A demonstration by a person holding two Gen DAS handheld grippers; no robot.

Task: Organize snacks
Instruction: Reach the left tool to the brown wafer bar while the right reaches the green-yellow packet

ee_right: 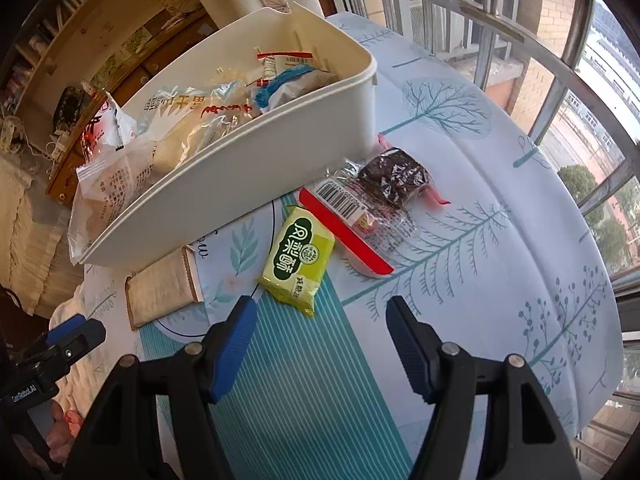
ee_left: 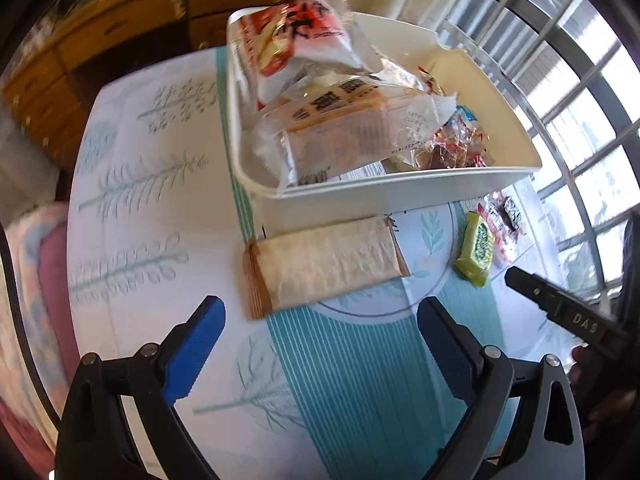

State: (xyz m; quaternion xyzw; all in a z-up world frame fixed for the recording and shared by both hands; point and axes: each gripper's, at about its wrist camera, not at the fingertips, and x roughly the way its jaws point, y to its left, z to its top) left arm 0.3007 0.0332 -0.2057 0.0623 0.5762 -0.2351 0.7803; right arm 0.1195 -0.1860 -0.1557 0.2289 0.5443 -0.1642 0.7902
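Observation:
A white bin stands on the table, filled with several wrapped snacks. A beige and brown snack packet lies flat in front of the bin. My left gripper is open and empty, just short of that packet. A yellow-green pastry packet lies to its right. My right gripper is open and empty, just short of the yellow-green packet. A red-edged packet with a barcode and a dark wrapped snack lie beyond it.
The table has a white and teal cloth with tree prints. Its rounded edge is near on the right in the right wrist view. A barred window lies beyond. A wooden cabinet stands behind the table.

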